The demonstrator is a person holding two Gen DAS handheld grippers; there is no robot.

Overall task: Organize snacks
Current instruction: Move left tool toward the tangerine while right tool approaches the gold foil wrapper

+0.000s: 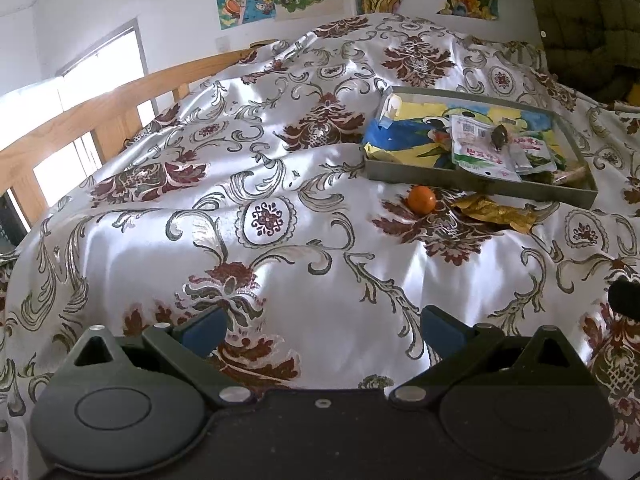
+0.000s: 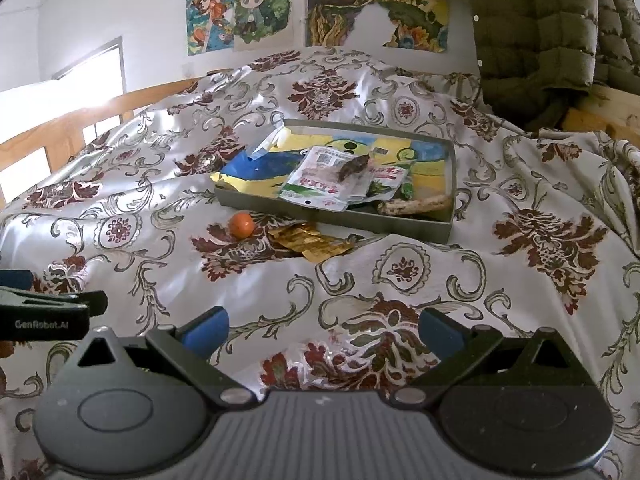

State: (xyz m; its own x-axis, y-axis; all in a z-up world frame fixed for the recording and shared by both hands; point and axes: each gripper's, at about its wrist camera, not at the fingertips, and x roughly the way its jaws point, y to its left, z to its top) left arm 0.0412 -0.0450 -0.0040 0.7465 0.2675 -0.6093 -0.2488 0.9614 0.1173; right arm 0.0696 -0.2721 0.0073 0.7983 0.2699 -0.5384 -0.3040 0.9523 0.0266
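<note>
A grey tray (image 1: 472, 182) (image 2: 320, 218) sits on the patterned cloth and holds a large blue-yellow bag (image 1: 408, 136) (image 2: 256, 168), white snack packets (image 1: 476, 152) (image 2: 320, 184) and a small dark piece (image 1: 500, 136) (image 2: 352, 168). An orange ball-shaped snack (image 1: 421, 199) (image 2: 241, 224) and a gold wrapper (image 1: 496, 212) (image 2: 312, 242) lie on the cloth just in front of the tray. My left gripper (image 1: 320, 330) is open and empty, well short of them. My right gripper (image 2: 322, 330) is open and empty too. The left gripper's side shows at the left edge of the right wrist view (image 2: 48, 312).
The table is covered by a shiny white cloth (image 1: 240, 200) (image 2: 440, 300) with dark red and grey ornaments. A wooden rail (image 1: 100, 108) runs along the left. A green quilted jacket (image 2: 540, 32) hangs at the back right. Posters (image 2: 248, 8) hang on the wall.
</note>
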